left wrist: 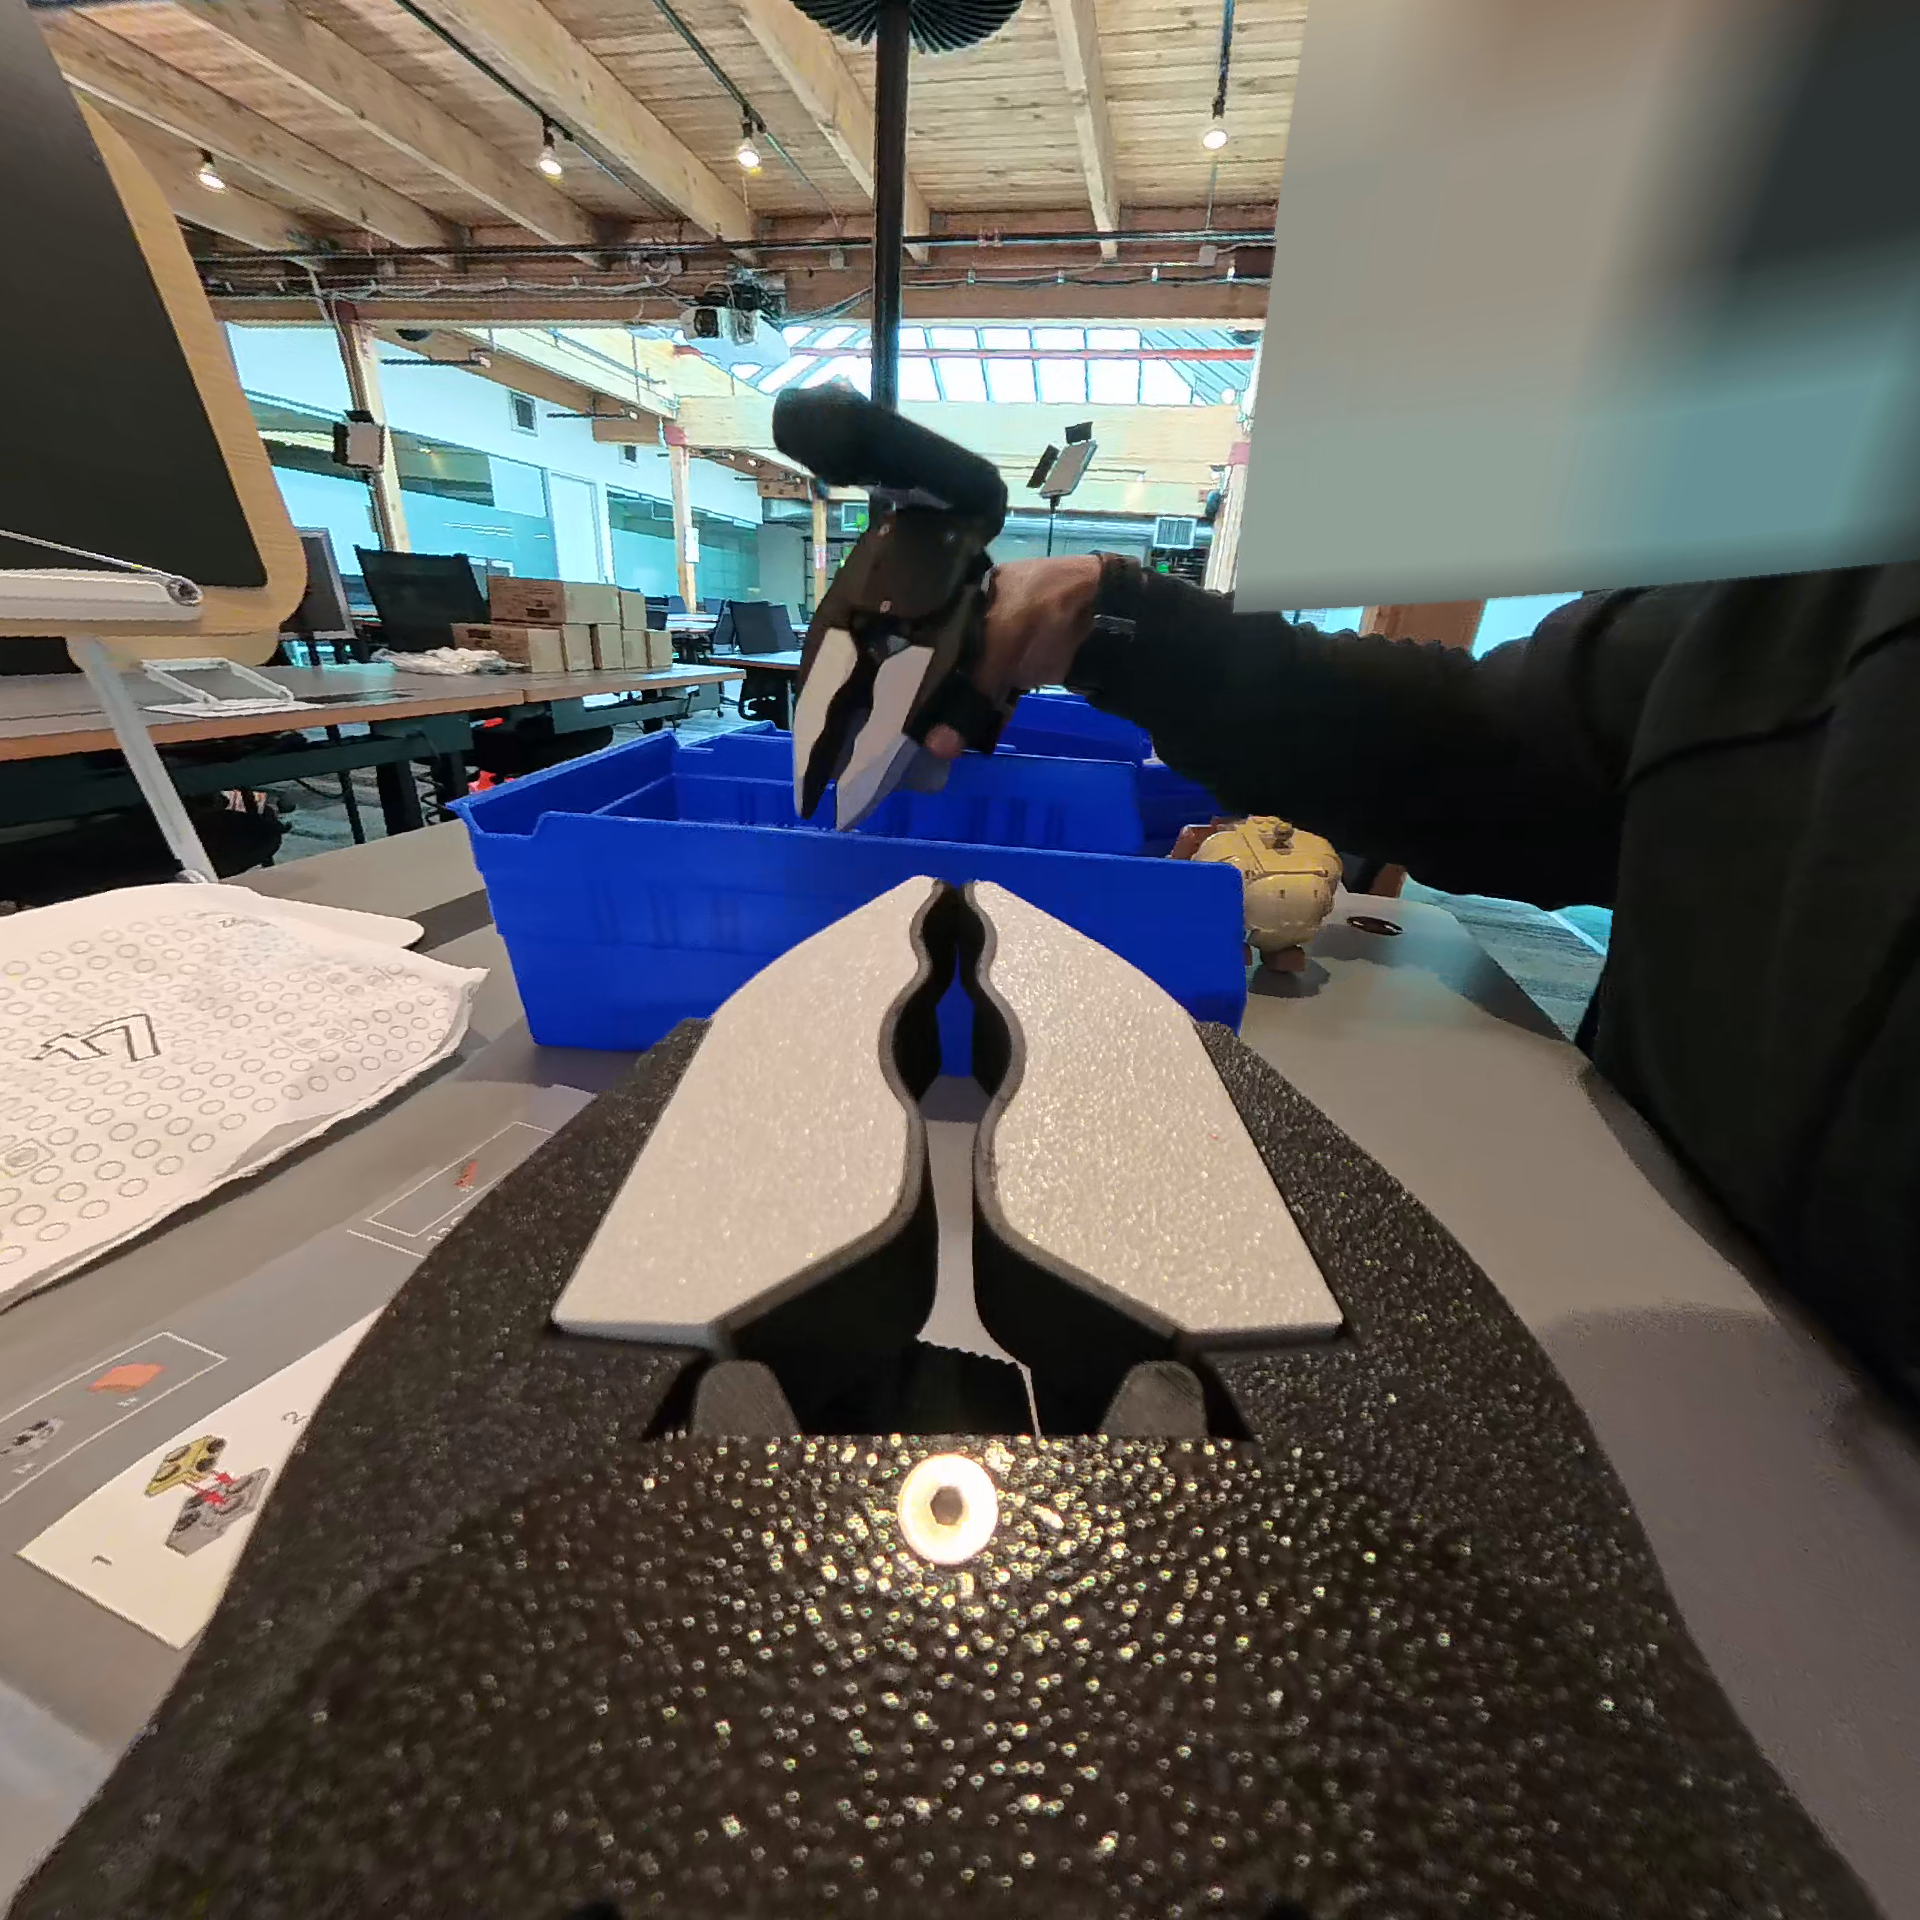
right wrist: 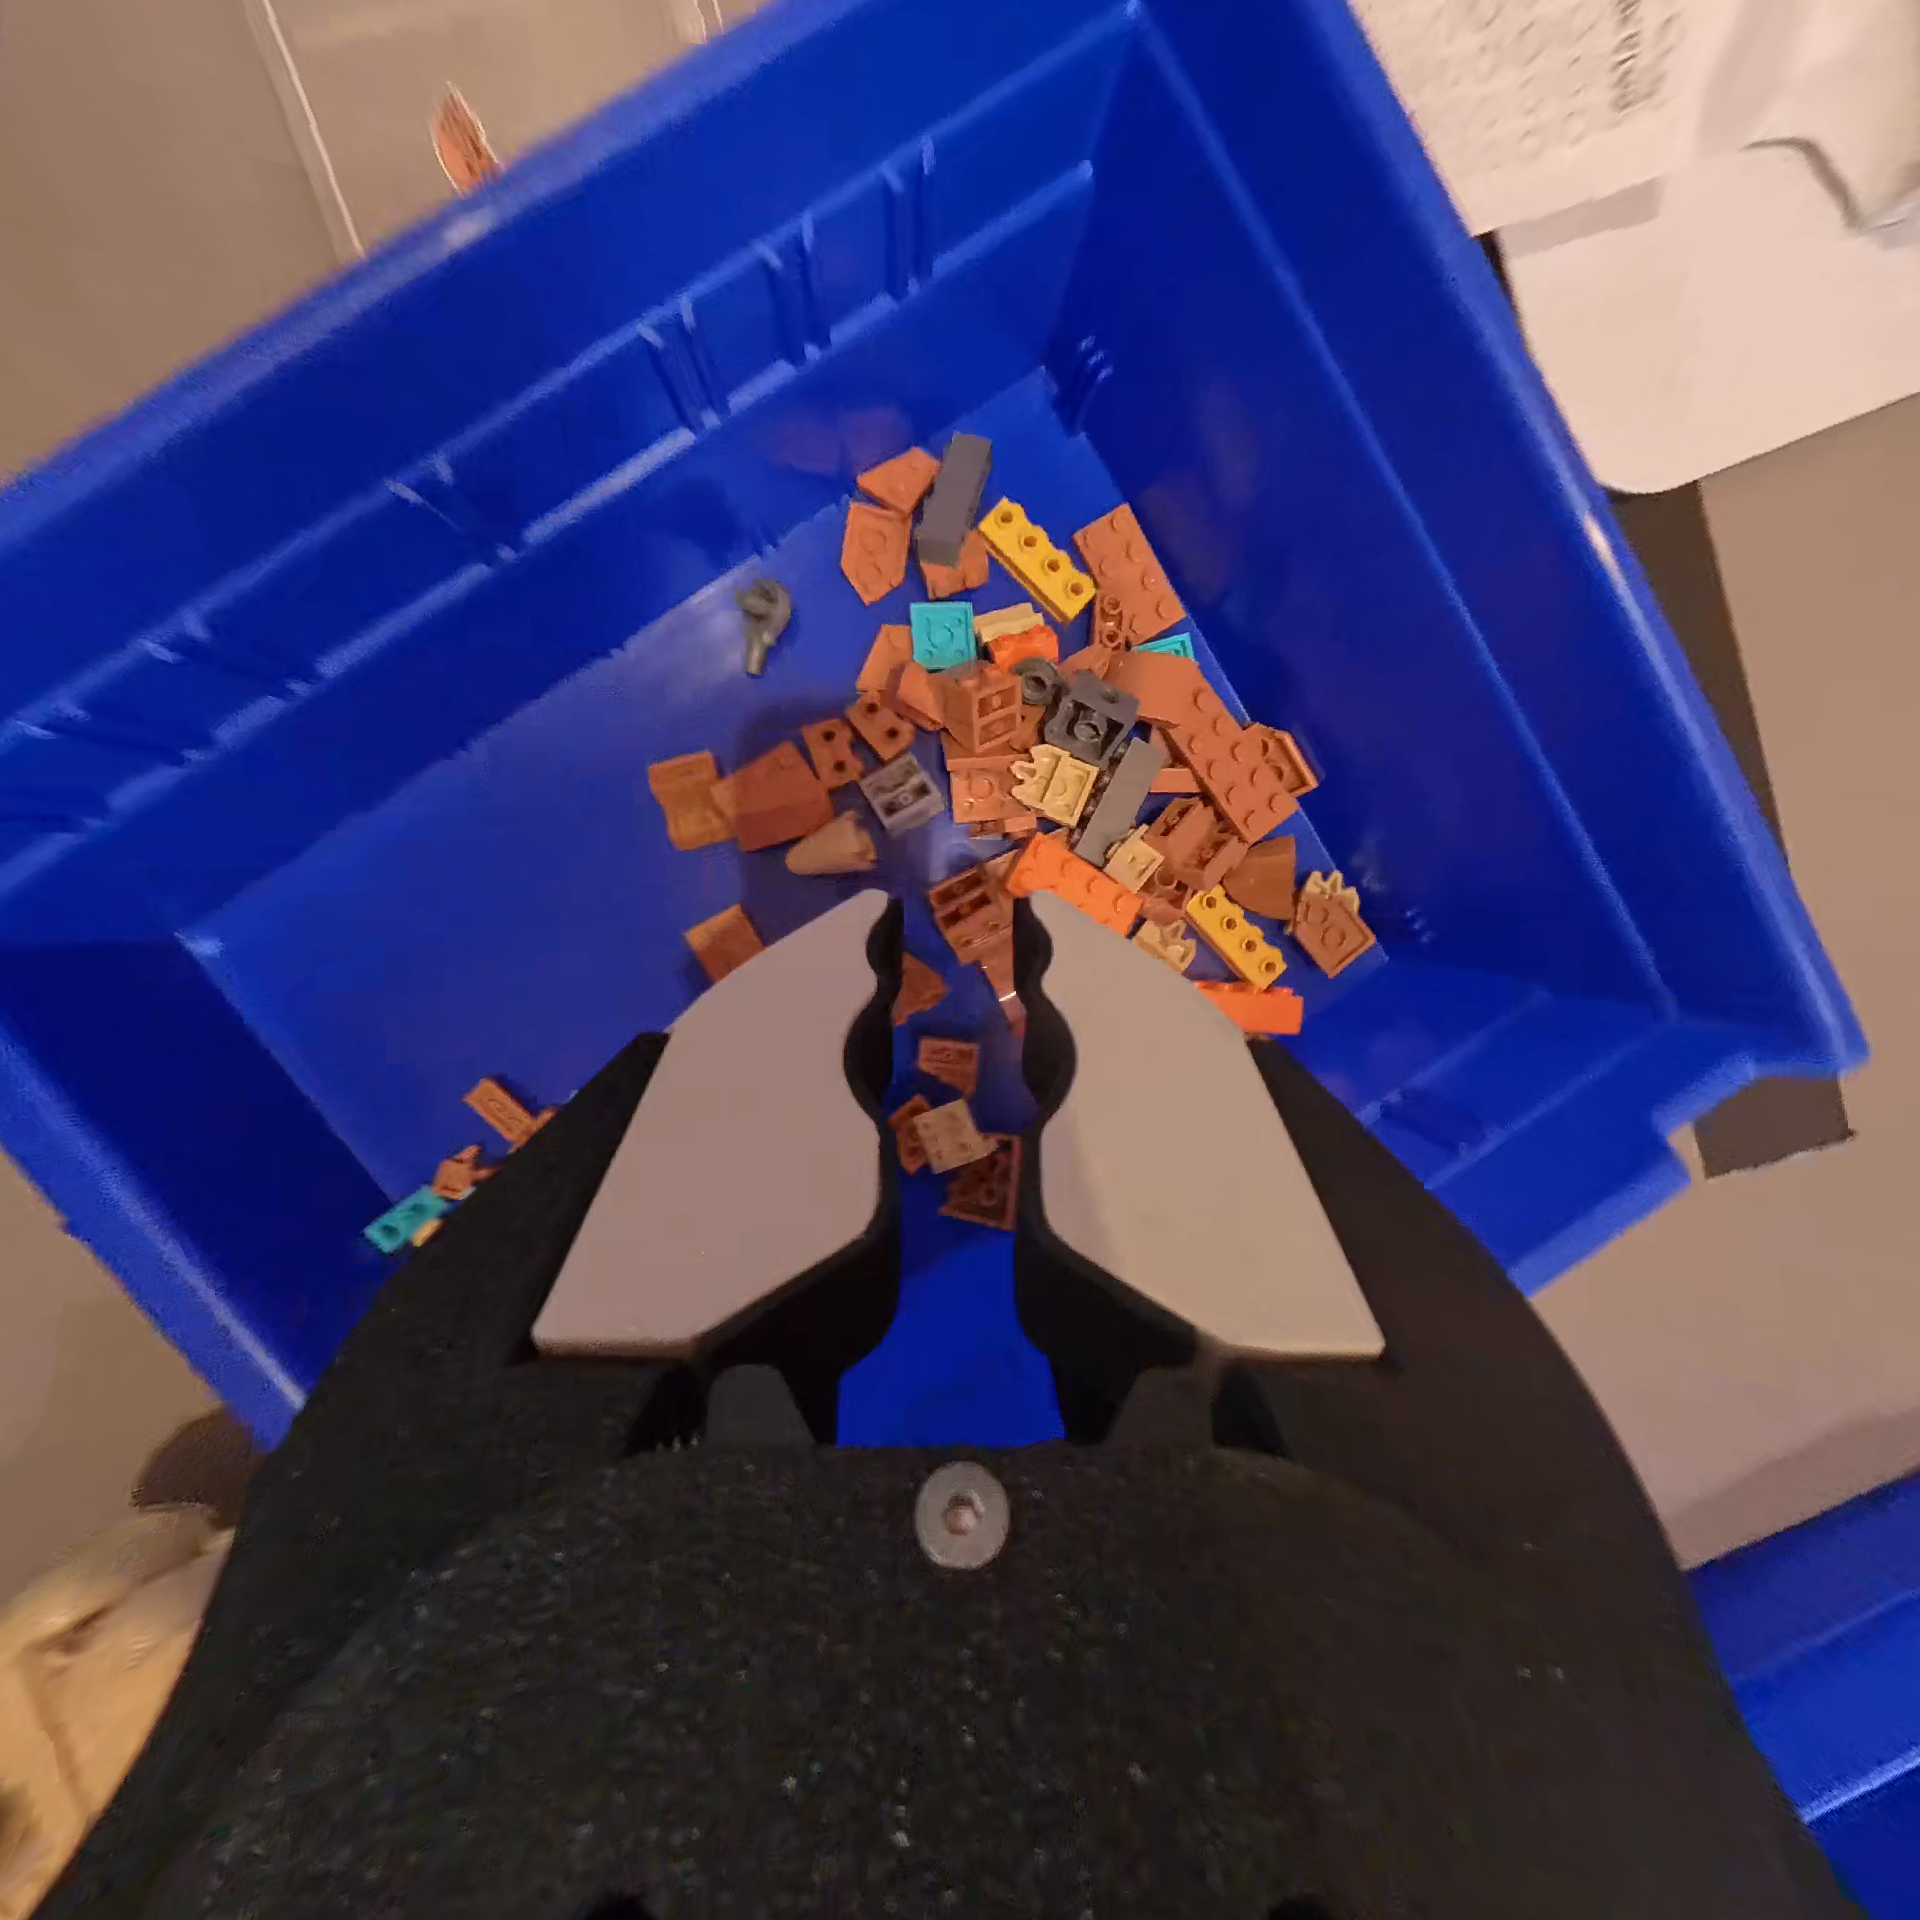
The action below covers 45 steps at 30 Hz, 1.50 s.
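The left tongs [left wrist: 954, 891] are held low over the grey worktop [left wrist: 1455, 1091], tips clenched together with nothing seen between them, pointed at the near wall of a blue bin [left wrist: 727, 914]. To the left of the bin a white perforated sheet [left wrist: 187, 1049] is spread on the worktop, and printed instruction pages [left wrist: 156, 1496] are laid nearer the camera. Just beside the bin's right end a tan and brown brick-built model [left wrist: 1273, 883] is stood on the worktop.

Over in the left wrist view, the right tongs [left wrist: 831, 816] are seen dipped tip-down into the bin, gripped by a hand [left wrist: 1023, 639] in a black sleeve [left wrist: 1455, 748]. From their own camera, the right tongs [right wrist: 961, 909] are shown released, the two grey fingers [right wrist: 790, 1091] parted above the bin floor. A loose heap of small bricks [right wrist: 1091, 748] is scattered there: mostly brown, with orange, yellow, tan, grey and teal pieces mixed in. A brown brick [right wrist: 971, 909] is sat right at the gap between the tips, but it is not pressed by either pad; whether it is touched cannot be told through the blur. A lone grey clip piece [right wrist: 764, 618] is left apart from the heap, toward the far wall. A second blue bin [right wrist: 1849, 1662] is glimpsed at the lower right.
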Tool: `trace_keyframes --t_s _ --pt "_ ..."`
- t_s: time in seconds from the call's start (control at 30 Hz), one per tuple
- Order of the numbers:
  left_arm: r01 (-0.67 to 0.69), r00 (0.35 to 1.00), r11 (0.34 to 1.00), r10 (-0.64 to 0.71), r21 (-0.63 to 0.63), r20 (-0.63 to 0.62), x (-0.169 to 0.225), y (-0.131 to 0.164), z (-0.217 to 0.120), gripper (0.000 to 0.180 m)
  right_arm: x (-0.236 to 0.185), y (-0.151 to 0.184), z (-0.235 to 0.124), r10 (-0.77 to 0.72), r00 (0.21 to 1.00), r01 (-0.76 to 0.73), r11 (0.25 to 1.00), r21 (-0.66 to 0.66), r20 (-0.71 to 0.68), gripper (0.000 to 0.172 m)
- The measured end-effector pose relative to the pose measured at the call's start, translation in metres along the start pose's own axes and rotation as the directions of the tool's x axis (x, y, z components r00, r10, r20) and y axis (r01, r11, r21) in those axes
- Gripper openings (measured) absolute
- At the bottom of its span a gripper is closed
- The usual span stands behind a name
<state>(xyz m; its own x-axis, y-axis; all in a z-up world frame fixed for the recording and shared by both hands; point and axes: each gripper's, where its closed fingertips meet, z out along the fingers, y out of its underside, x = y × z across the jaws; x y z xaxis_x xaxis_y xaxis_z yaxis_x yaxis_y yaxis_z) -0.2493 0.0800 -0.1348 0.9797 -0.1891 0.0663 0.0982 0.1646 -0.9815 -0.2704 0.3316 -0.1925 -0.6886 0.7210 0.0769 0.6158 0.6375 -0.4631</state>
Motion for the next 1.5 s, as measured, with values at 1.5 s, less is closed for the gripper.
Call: trace_keyframes --t_s 1.5 --pt "-0.074 0.997 0.997 0.073 -0.013 -0.031 -0.002 0.006 0.021 0.0 0.004 -0.017 0.069 -0.312 0.948 0.317 0.943 -0.101 0.057 0.005"
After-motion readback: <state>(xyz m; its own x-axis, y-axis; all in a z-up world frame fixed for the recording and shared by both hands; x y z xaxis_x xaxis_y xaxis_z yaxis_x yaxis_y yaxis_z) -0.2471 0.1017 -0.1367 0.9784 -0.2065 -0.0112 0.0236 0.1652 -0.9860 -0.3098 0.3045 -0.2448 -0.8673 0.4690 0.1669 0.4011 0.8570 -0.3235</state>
